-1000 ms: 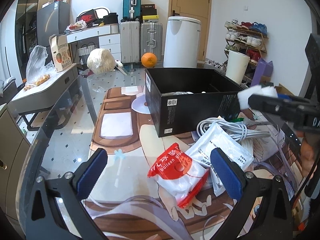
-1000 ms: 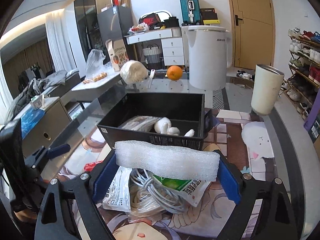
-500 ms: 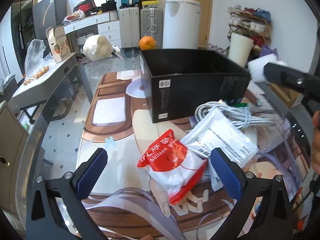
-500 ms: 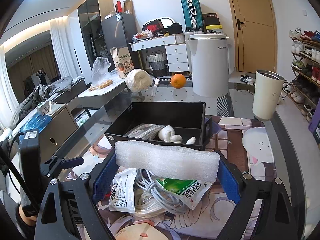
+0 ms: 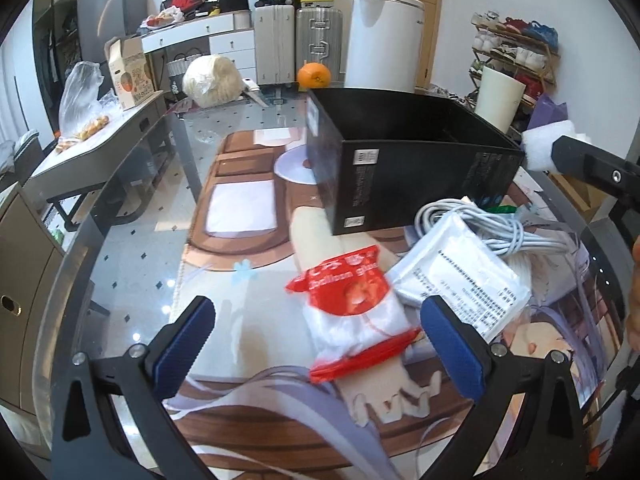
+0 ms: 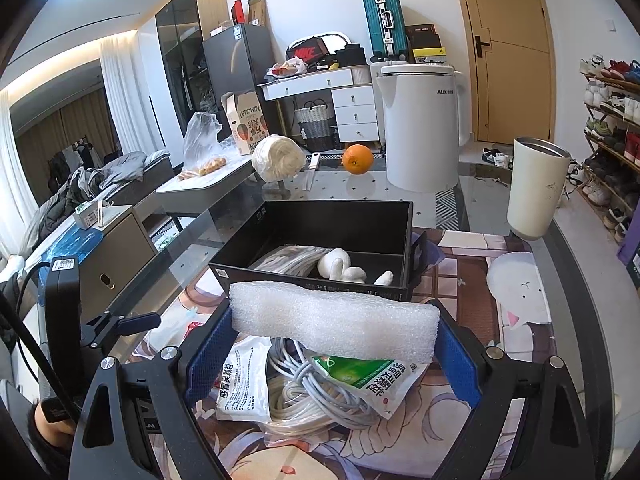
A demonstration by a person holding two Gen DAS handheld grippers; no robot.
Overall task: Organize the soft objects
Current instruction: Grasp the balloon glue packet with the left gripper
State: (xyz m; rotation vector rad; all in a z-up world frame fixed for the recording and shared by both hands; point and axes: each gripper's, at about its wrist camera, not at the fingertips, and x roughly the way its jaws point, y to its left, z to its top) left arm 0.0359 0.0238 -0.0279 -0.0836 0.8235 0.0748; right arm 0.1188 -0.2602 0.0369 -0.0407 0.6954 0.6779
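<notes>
My right gripper [image 6: 334, 344] is shut on a white foam block [image 6: 332, 322], held above the table just short of the black box [image 6: 340, 216]. The box holds white soft pieces [image 6: 340, 266] and a packet. The foam's end also shows in the left wrist view [image 5: 538, 146]. My left gripper [image 5: 318, 336] is open, its fingers either side of a red and white balloon packet [image 5: 352, 312] lying on the mat. A white printed pouch [image 5: 464, 284], coiled white cable [image 6: 316, 392] and a green-label pouch [image 6: 368, 380] lie under the foam.
A white cup [image 6: 536, 188], a white bin [image 6: 420, 128], an orange [image 6: 357, 159] and a wrapped white bundle [image 6: 278, 158] stand beyond the box. A grey side table [image 5: 92, 140] is at the left past the glass table's edge.
My left gripper has moved closer to the red packet, which now lies between its fingers. My right gripper has risen with the foam block, showing more of the box's inside.
</notes>
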